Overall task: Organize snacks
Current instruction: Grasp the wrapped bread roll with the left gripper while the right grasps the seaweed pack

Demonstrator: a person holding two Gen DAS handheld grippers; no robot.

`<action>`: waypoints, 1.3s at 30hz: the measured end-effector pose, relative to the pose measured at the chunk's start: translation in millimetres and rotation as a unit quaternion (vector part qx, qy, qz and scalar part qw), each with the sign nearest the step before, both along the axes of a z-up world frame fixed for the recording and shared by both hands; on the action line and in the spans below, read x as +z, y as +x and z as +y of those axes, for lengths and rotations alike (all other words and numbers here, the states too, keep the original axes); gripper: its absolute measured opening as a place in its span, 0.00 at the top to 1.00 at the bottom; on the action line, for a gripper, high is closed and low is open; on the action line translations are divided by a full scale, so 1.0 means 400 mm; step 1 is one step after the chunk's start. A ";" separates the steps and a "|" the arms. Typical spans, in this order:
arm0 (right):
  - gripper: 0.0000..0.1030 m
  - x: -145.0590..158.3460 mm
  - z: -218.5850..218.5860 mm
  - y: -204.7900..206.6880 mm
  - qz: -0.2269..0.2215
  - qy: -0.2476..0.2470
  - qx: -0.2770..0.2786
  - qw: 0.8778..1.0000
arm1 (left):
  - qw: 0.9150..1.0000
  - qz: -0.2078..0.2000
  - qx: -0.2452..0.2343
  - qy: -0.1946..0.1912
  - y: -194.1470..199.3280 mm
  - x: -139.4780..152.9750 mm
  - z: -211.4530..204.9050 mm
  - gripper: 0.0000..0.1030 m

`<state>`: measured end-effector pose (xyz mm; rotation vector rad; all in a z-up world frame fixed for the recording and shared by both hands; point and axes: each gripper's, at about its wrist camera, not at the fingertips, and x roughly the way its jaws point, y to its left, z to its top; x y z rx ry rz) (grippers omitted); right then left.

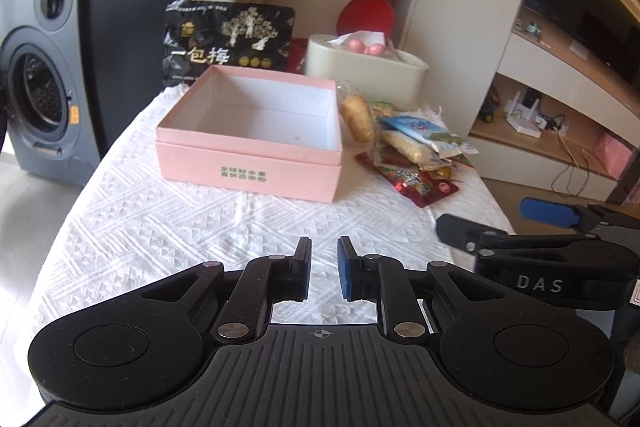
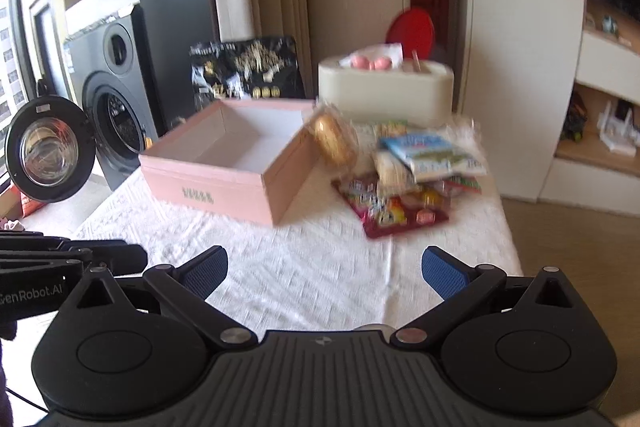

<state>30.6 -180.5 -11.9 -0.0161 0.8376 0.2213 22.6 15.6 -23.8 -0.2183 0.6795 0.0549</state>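
An open, empty pink box (image 1: 256,131) sits on the white tablecloth (image 1: 168,227); it also shows in the right wrist view (image 2: 236,163). Right of it lies a pile of snack packets: a wrapped bun (image 1: 357,117), a blue-and-white packet (image 1: 424,133) and a red packet (image 1: 416,183). The same pile shows blurred in the right wrist view (image 2: 404,175). My left gripper (image 1: 324,269) hovers over the near cloth, jaws nearly closed on nothing. My right gripper (image 2: 324,273) is wide open and empty, short of the pile; it also shows in the left wrist view (image 1: 500,223).
A black plum bag (image 1: 228,39) stands behind the box. A cream tissue box (image 1: 366,67) with pink items sits at the back, a red round object (image 1: 366,13) behind it. A washing machine (image 1: 36,79) stands to the left, shelves (image 1: 560,115) to the right.
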 end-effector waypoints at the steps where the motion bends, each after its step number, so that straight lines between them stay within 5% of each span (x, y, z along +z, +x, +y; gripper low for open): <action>1: 0.00 -0.008 -0.003 0.008 -0.009 -0.006 0.008 1.000 | 1.000 0.001 0.003 -0.005 0.011 -0.009 0.008 0.82; 6: 0.00 -0.073 -0.035 0.085 0.029 -0.008 0.012 0.999 | 0.994 0.019 -0.065 -0.089 0.108 -0.076 0.063 0.82; 11: 0.00 -0.114 -0.055 0.185 0.002 -0.052 0.013 0.999 | 0.998 0.004 -0.044 -0.033 0.201 -0.098 0.077 0.82; 14: 0.00 -0.133 -0.053 0.251 -0.006 -0.060 0.039 0.997 | 0.997 0.020 -0.045 -0.052 0.262 -0.114 0.103 0.82; 18: 0.00 -0.119 -0.059 0.342 -0.011 -0.005 0.068 0.998 | 0.998 0.012 -0.038 -0.050 0.317 -0.129 0.118 0.82; 26: 0.01 -0.138 0.016 0.648 0.012 0.029 -0.007 0.999 | 0.994 0.012 -0.040 -0.098 0.403 -0.152 0.130 0.82; 31: 0.40 -0.259 0.017 0.784 0.078 0.044 -0.040 0.995 | 0.994 0.030 -0.029 -0.105 0.363 -0.171 0.184 0.82; 36: 0.44 -0.315 -0.012 0.792 0.153 0.079 -0.001 0.985 | 0.991 0.030 0.025 -0.125 0.335 -0.183 0.264 0.82; 39: 0.44 -0.277 -0.028 0.707 0.151 0.080 0.050 0.984 | 0.991 0.025 0.026 -0.132 0.333 -0.180 0.276 0.82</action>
